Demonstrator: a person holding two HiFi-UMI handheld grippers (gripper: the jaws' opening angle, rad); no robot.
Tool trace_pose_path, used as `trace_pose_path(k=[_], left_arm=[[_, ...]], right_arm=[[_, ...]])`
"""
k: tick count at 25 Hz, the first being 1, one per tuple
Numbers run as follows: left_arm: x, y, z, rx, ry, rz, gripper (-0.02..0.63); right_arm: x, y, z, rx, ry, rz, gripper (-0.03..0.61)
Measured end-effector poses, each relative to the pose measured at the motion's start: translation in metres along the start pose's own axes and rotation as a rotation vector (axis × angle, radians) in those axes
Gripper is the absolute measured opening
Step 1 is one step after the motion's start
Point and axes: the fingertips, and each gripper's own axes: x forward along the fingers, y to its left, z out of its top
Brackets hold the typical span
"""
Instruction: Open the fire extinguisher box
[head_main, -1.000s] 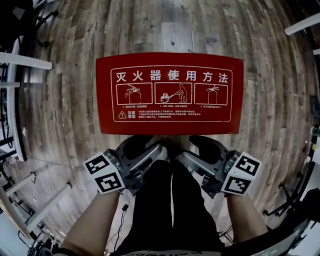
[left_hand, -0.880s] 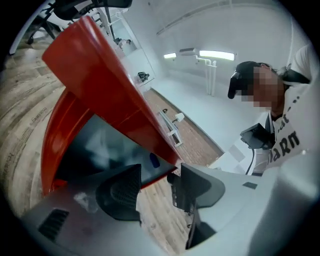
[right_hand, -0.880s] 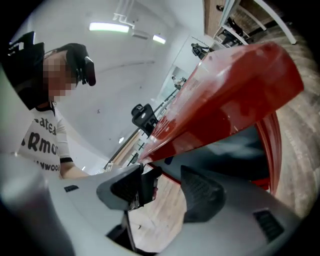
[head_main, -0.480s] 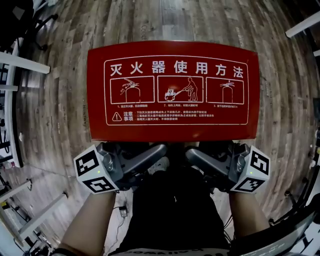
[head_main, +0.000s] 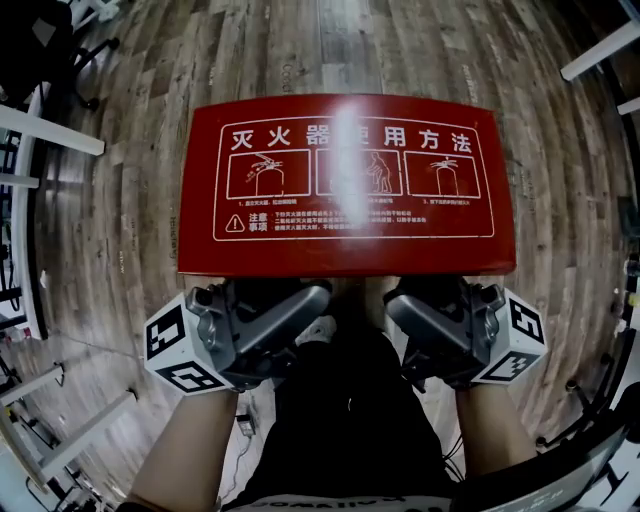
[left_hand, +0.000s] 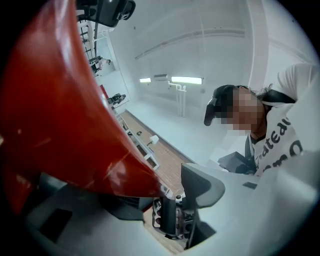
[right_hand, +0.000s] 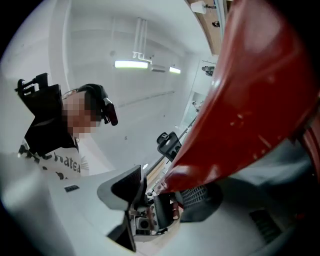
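- Head view: the red lid of the box lies just ahead of your legs on the wood floor, printed face up. Glare crosses the middle panel.
- Both claws sit at the lid's near edge, with the tips tucked under it: left claw near the left corner, right claw near the right.
- Left gripper view: the jaws have just been opening and stand wide apart. The lid's edge lies between them, against one jaw, and the other stands clear of it. That is a prop from beneath, not a pinch.
- Right gripper view: much the same. The jaws are apart, the lid's red underside rests along one jaw, and the other is free.
- Done, by my reading: you have found the near edge and got it off its seat. The lid looks part raised and is carried on your two claws.
- Left to do: swing the lid up and back until it stays open by itself.
- The box body and whatever is inside are hidden under the lid, so I can't tell how wide the gap is.
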Motion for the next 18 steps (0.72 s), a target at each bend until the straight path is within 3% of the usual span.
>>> trace_pose_path(k=[4, 8, 13, 14, 17, 18], left_arm=[[0.007, -0.017, 0.015, 0.013, -0.022, 0.022, 0.232], [0.015, -0.029, 0.033, -0.029, -0.054, 0.052, 0.232], [0.034, -0.035, 0.07, -0.176, -0.087, 0.142, 0.227], [0.035, -0.035, 0.072, -0.193, -0.09, 0.173, 0.219], [0.034, -0.03, 0.072, -0.208, -0.075, 0.267, 0.116], [0.036, -0.029, 0.077, -0.218, -0.066, 0.285, 0.11]], right_arm=[[0.006, 0.022, 0.018, 0.042, -0.049, 0.013, 0.232], [0.016, 0.038, 0.036, 0.077, -0.09, -0.009, 0.23], [0.037, 0.047, 0.071, 0.167, -0.129, -0.094, 0.218], [0.038, 0.045, 0.073, 0.186, -0.134, -0.123, 0.187], [0.04, 0.037, 0.075, 0.215, -0.132, -0.202, 0.063], [0.044, 0.036, 0.08, 0.227, -0.132, -0.214, 0.063]])
